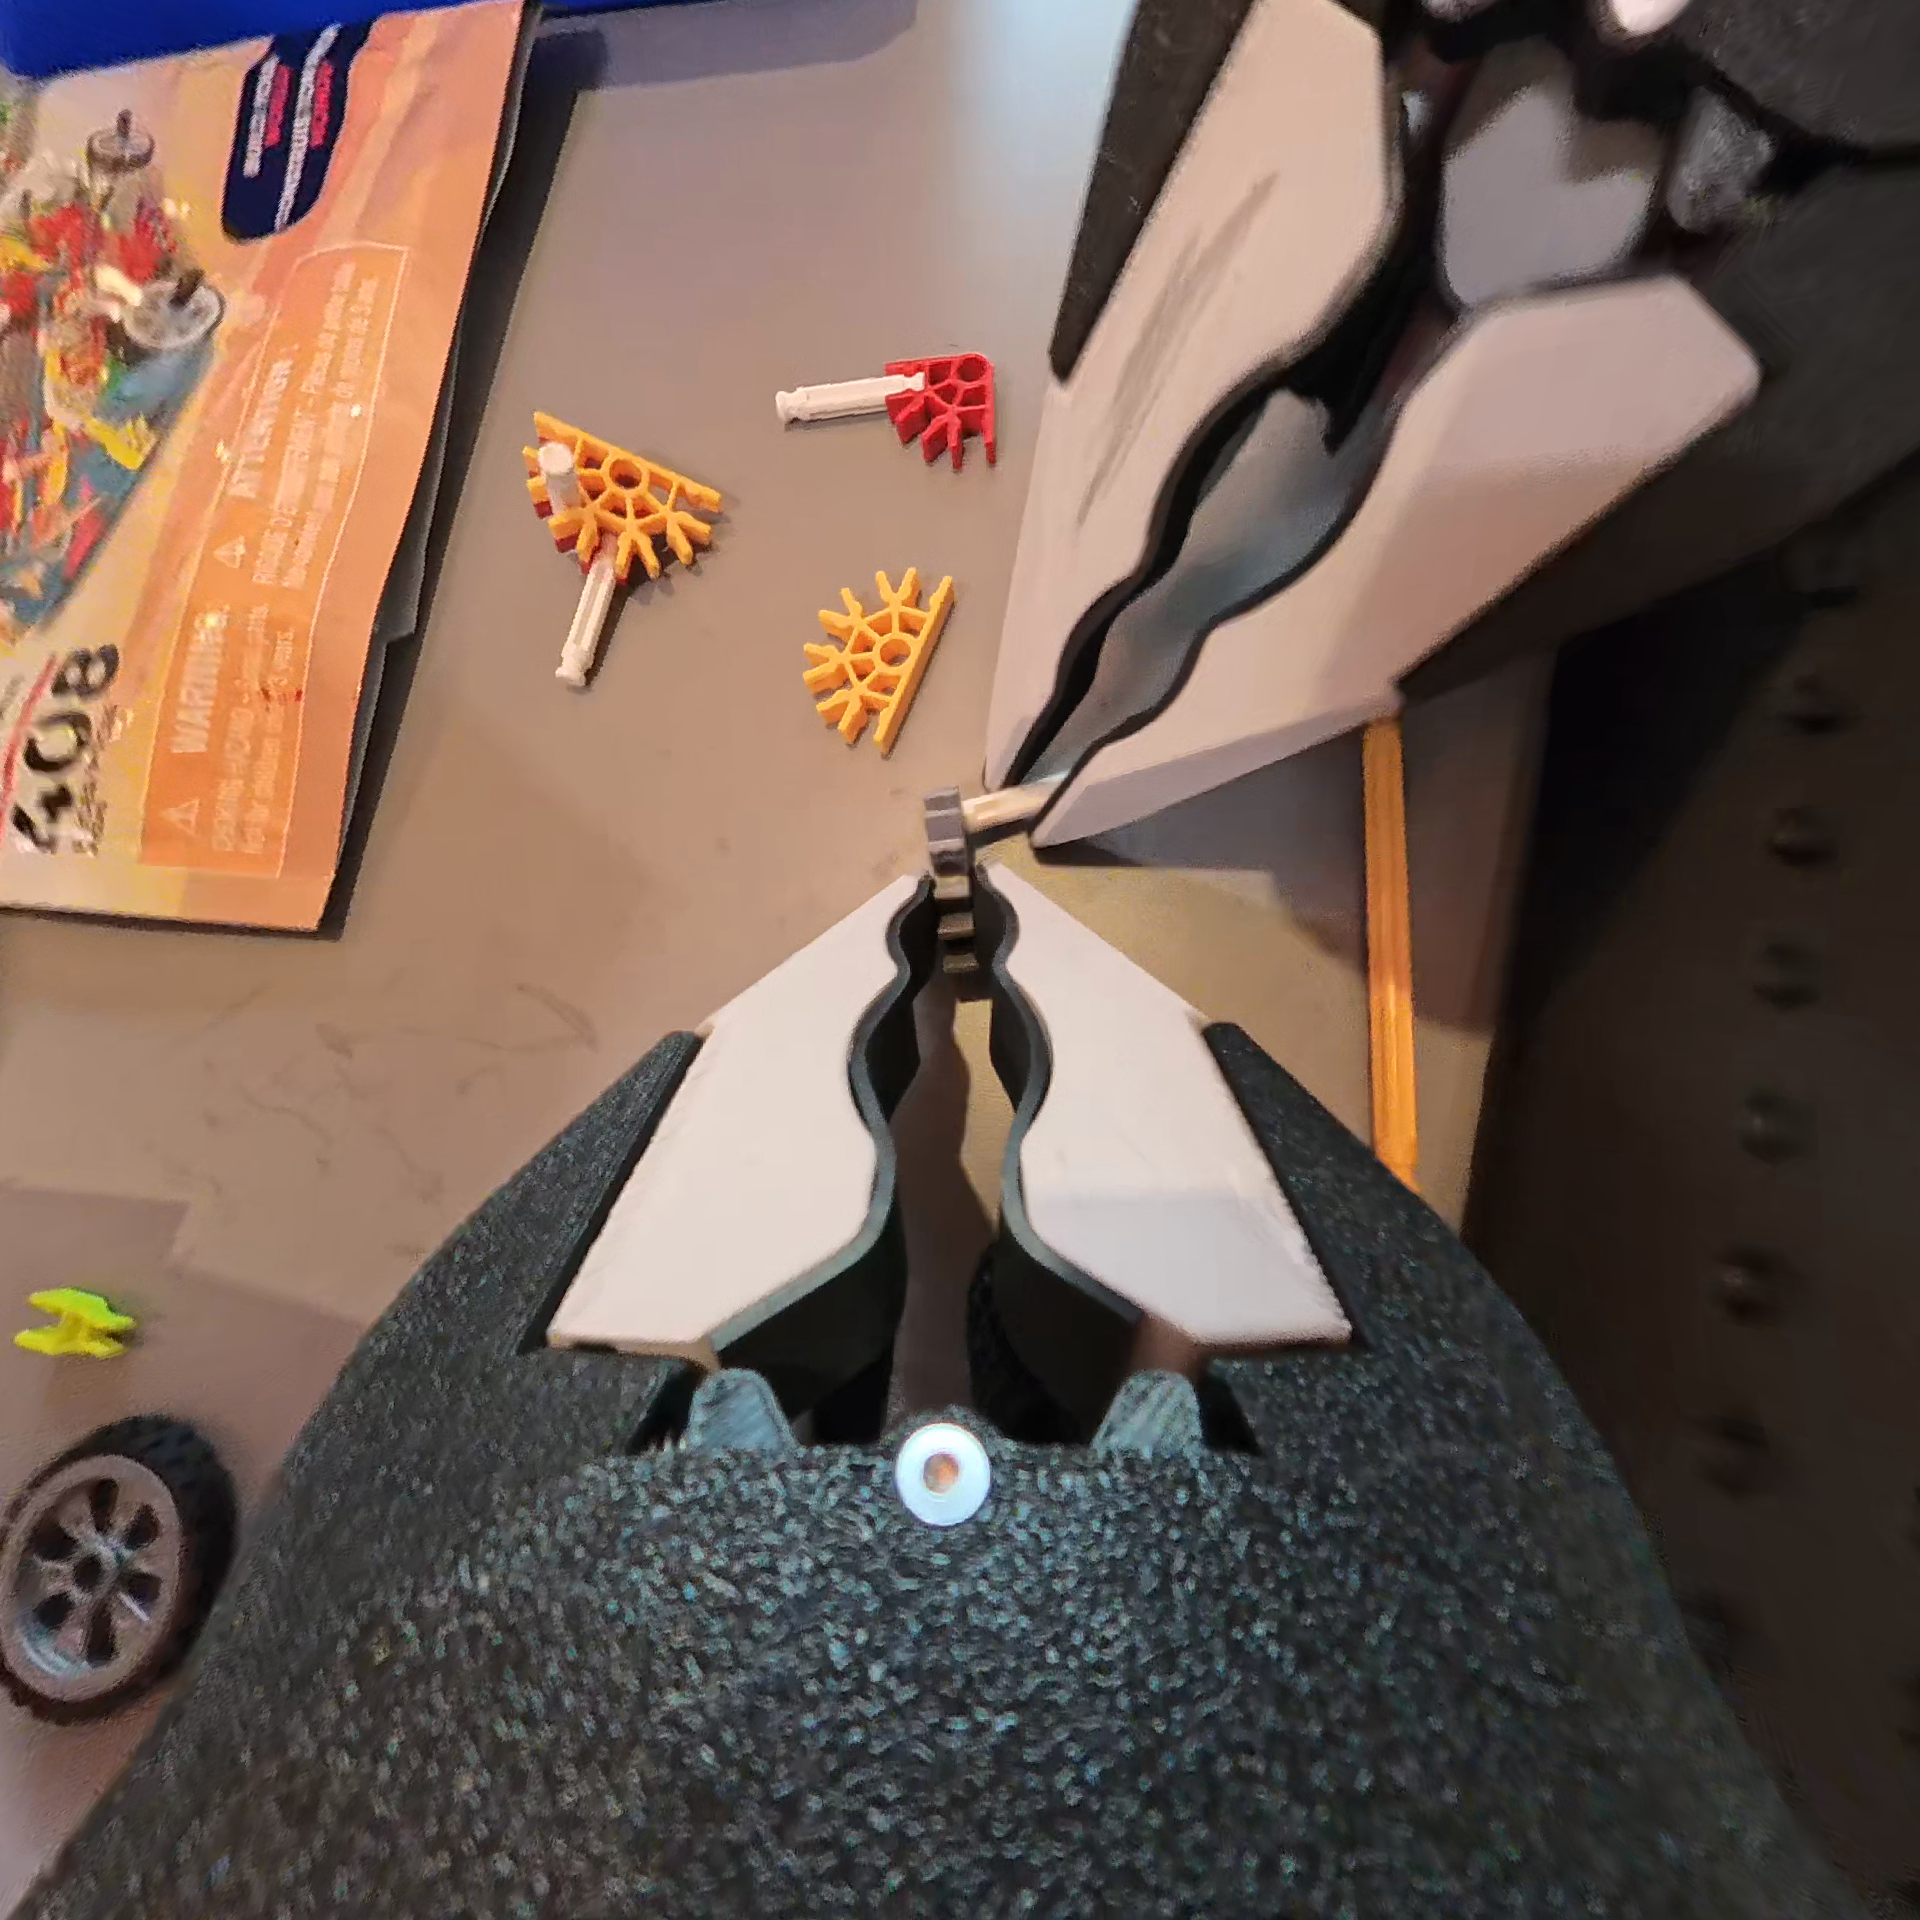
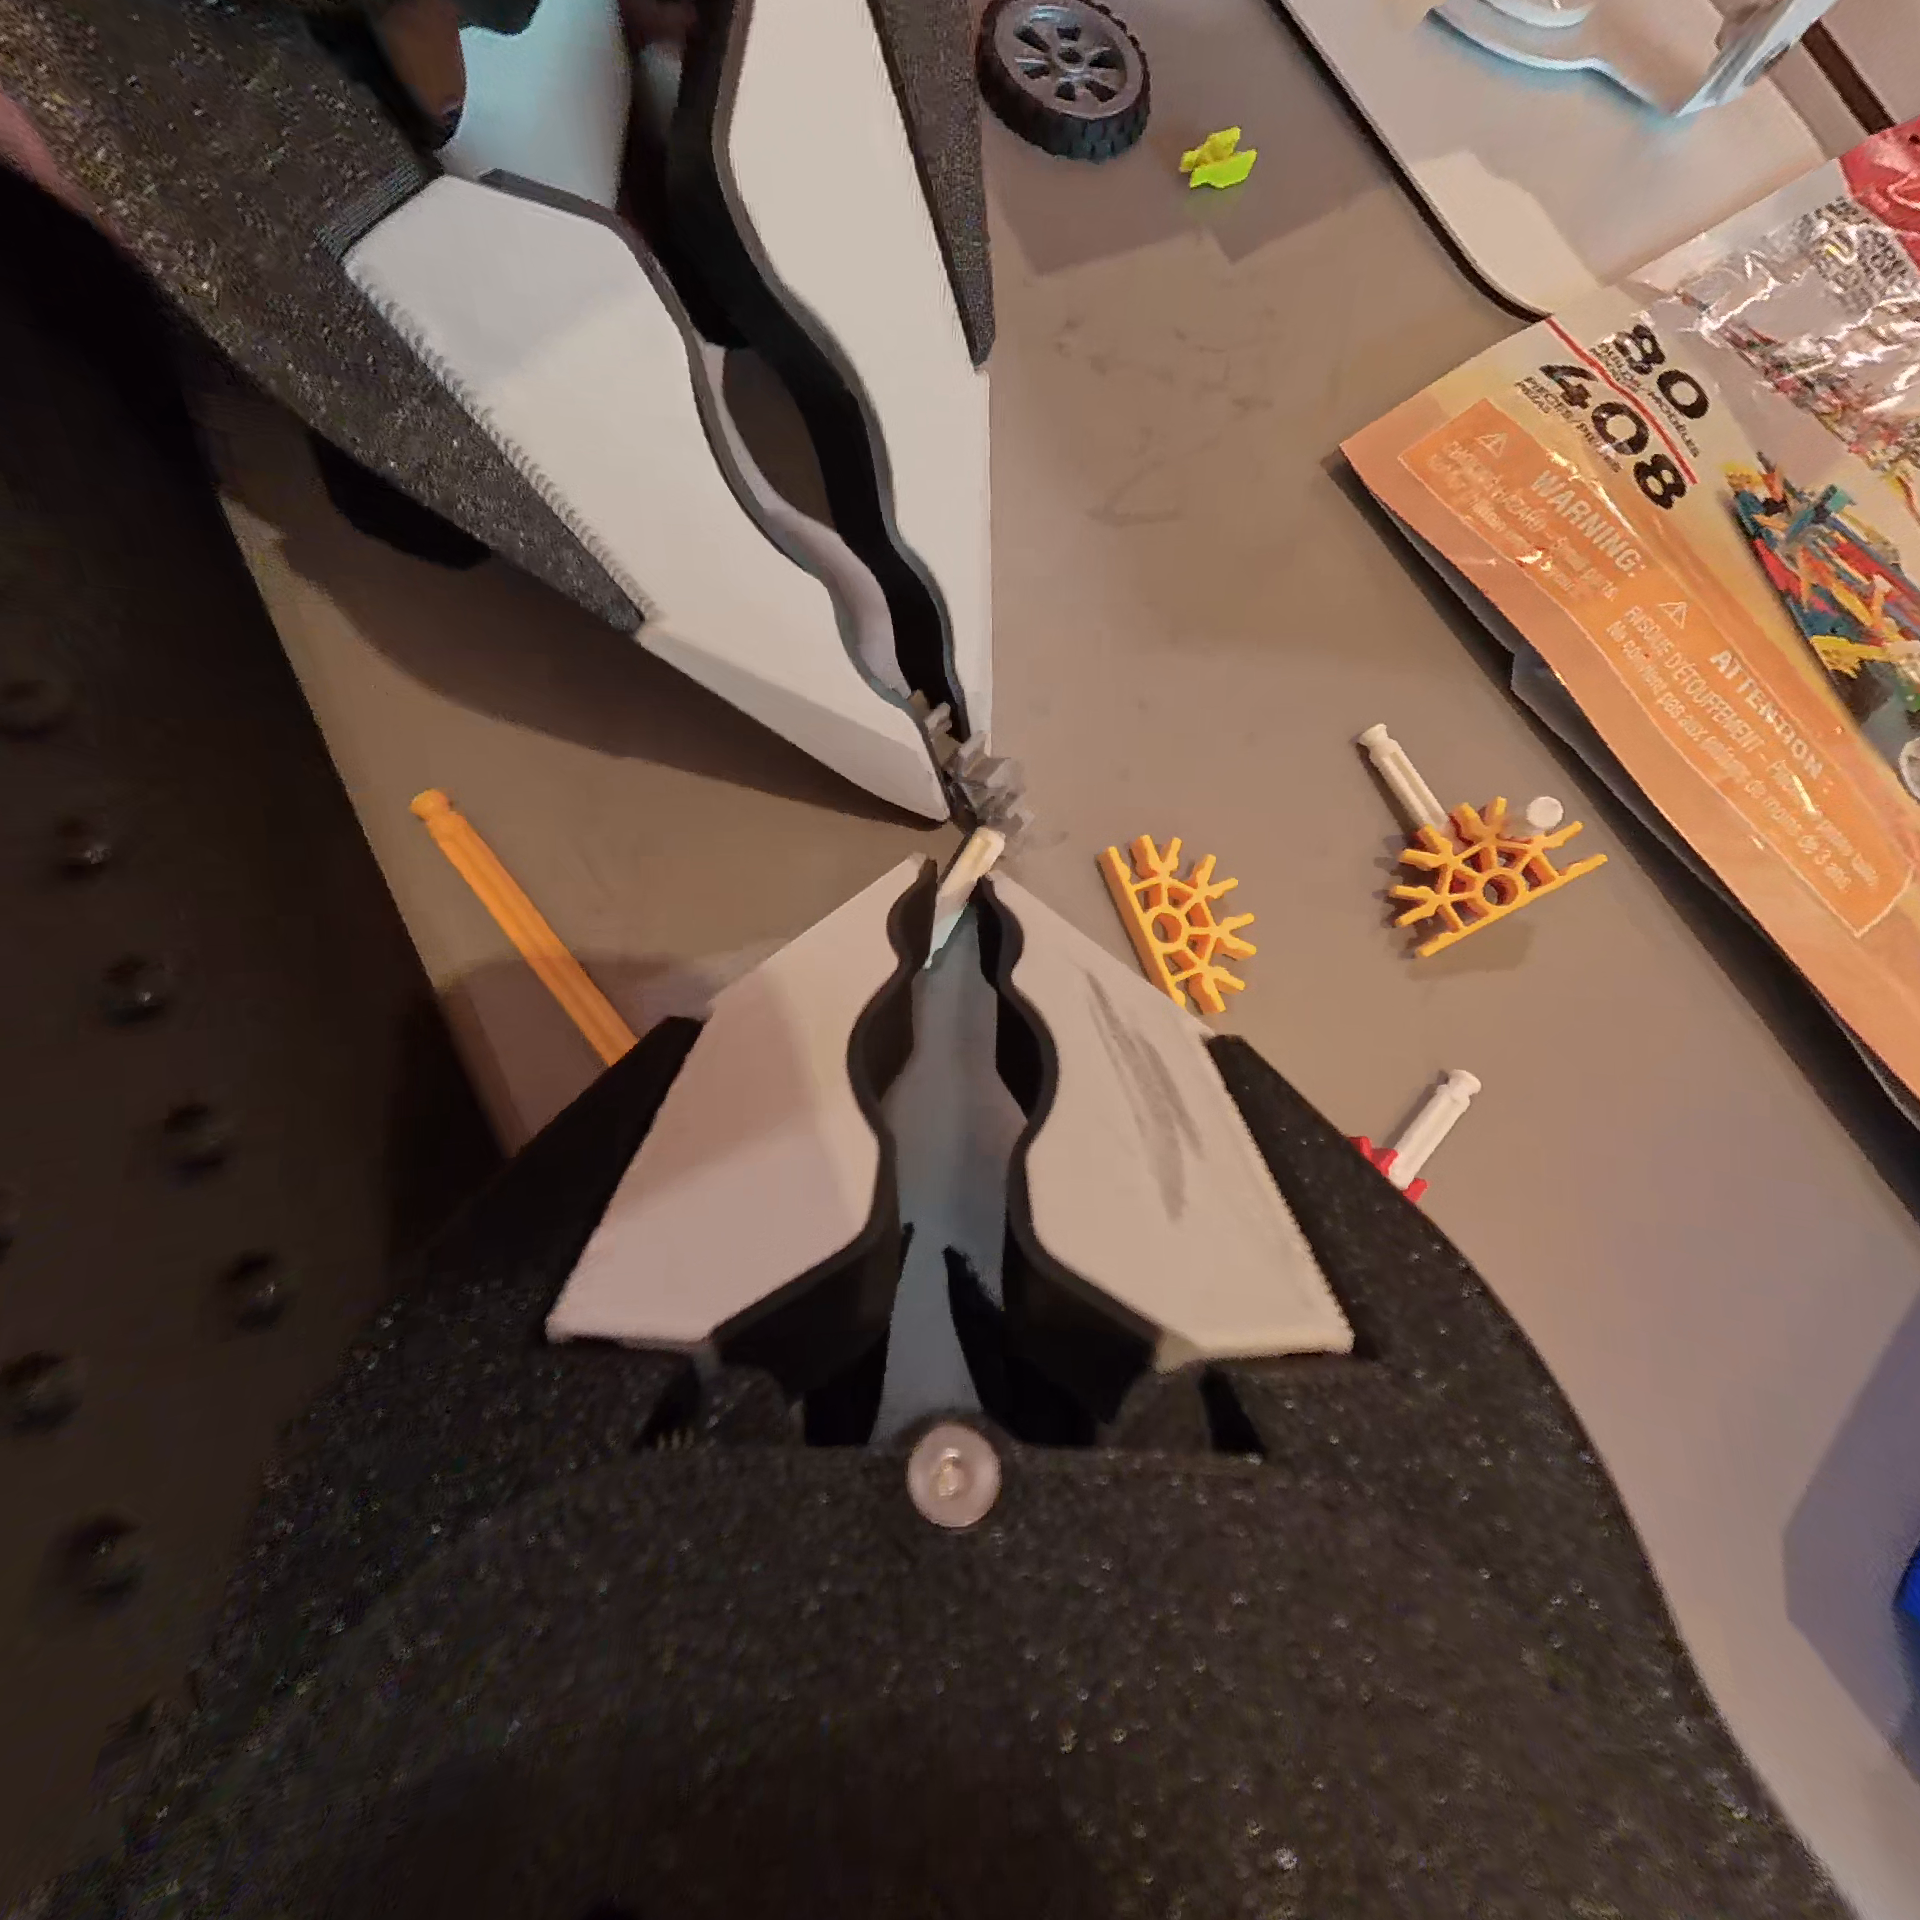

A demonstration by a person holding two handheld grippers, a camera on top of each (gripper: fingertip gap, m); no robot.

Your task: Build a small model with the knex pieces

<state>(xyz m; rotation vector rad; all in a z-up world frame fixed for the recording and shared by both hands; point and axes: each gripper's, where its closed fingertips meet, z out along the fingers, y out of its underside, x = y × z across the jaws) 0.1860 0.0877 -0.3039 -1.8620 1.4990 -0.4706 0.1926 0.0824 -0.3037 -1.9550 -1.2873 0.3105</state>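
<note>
My left gripper [image 1: 957, 891] is shut on a small grey toothed connector [image 1: 948, 844], held edge-on above the grey table. My right gripper [image 2: 958, 878] is shut on a short white rod [image 2: 966, 873]. The rod's tip meets the grey connector [image 2: 985, 788]. In the left wrist view the right gripper [image 1: 1023, 821] comes in from the upper right with the white rod [image 1: 1000, 805] touching the connector's side. In the right wrist view the left gripper [image 2: 951, 764] comes in from the upper left. Both grippers hover just above the table.
On the table lie a yellow fan connector [image 1: 883, 655], a yellow connector with white rods [image 1: 621, 509], a red connector with a white rod [image 1: 940, 407], a long orange rod [image 1: 1390, 956], a green clip [image 1: 75, 1322], a toy wheel [image 1: 99, 1558] and a printed bag [image 1: 208, 468]. My two grippers' fingertips are within a few centimetres of each other. The green clip [image 1: 75, 1322] is about equally far from each gripper, around 20 cm. Seen from the right wrist view [image 2: 1215, 159] as well.
</note>
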